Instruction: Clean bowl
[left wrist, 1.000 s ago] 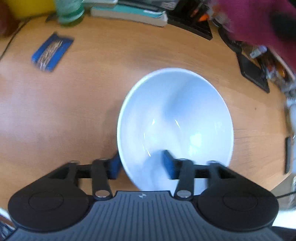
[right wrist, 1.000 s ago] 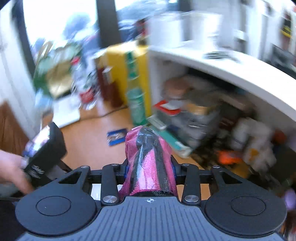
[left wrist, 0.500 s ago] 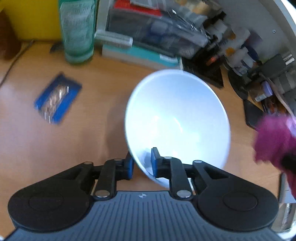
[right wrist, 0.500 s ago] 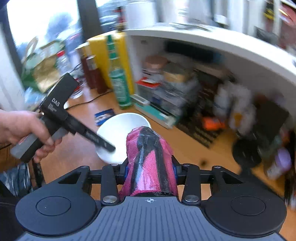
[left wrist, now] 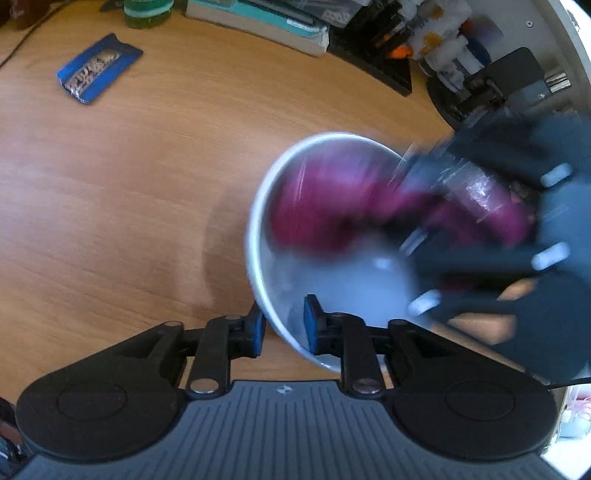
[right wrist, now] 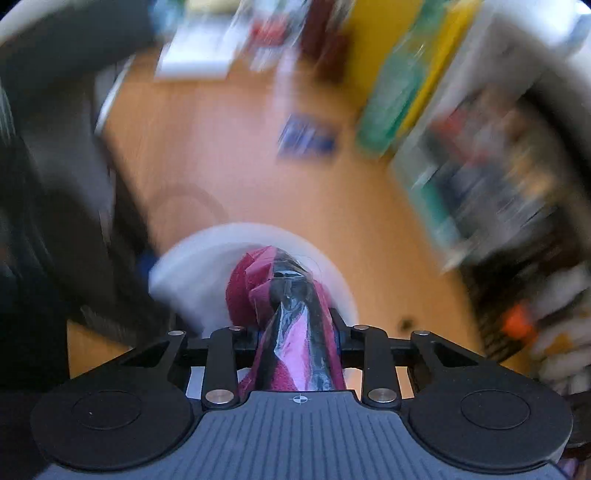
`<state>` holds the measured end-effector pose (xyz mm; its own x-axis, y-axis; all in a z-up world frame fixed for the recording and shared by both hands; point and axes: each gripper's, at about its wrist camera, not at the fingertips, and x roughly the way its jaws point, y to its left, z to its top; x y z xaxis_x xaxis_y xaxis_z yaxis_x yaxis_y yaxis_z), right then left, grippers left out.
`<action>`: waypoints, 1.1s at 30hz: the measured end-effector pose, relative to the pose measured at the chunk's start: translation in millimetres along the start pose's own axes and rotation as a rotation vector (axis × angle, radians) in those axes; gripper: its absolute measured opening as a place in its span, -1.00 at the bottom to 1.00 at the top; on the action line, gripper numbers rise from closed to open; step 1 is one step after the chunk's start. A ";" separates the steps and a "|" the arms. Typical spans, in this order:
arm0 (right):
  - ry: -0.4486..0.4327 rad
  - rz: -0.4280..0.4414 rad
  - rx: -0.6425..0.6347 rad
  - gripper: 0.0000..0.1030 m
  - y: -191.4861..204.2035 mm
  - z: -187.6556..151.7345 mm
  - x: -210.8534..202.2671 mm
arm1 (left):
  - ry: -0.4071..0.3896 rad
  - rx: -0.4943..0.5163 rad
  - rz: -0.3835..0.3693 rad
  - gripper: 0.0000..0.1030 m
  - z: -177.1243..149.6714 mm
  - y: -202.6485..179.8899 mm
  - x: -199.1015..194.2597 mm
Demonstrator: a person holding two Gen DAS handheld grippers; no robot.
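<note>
A white bowl (left wrist: 258, 236) sits on the wooden table, tilted toward the camera. My left gripper (left wrist: 282, 328) has the near rim between its blue pads, one outside and one inside; the jaws are opening very slightly but still press on it. A magenta cloth (left wrist: 321, 206), bound with black and clear wrap, reaches into the bowl from the right and is blurred by motion. In the right wrist view my right gripper (right wrist: 295, 332) holds that cloth (right wrist: 251, 288), its jaws closing on it, with the tip over the bowl (right wrist: 192, 280).
A blue packet (left wrist: 98, 66) lies at the back left of the wooden table (left wrist: 129, 203). A green bottle (left wrist: 147, 11), a teal book (left wrist: 258, 22) and shelf clutter (left wrist: 461, 66) line the far edge. A hand (left wrist: 480, 325) shows at the right.
The left gripper closed on the bowl's rim and keeps it. The right gripper swung down and brought the cloth into the bowl.
</note>
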<state>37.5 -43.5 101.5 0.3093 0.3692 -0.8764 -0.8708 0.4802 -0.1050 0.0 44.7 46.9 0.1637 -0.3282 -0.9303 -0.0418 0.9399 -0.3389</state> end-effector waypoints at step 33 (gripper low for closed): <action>0.191 0.188 -0.025 -0.25 3.6 12.2 36.4 | -0.017 0.094 0.078 -0.42 3.6 -8.8 4.0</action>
<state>50.2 -18.6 74.9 0.0654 0.2916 -0.9543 -0.9162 0.3965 0.0584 4.6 35.5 46.6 0.1804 -0.2525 -0.9506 0.0374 0.9675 -0.2499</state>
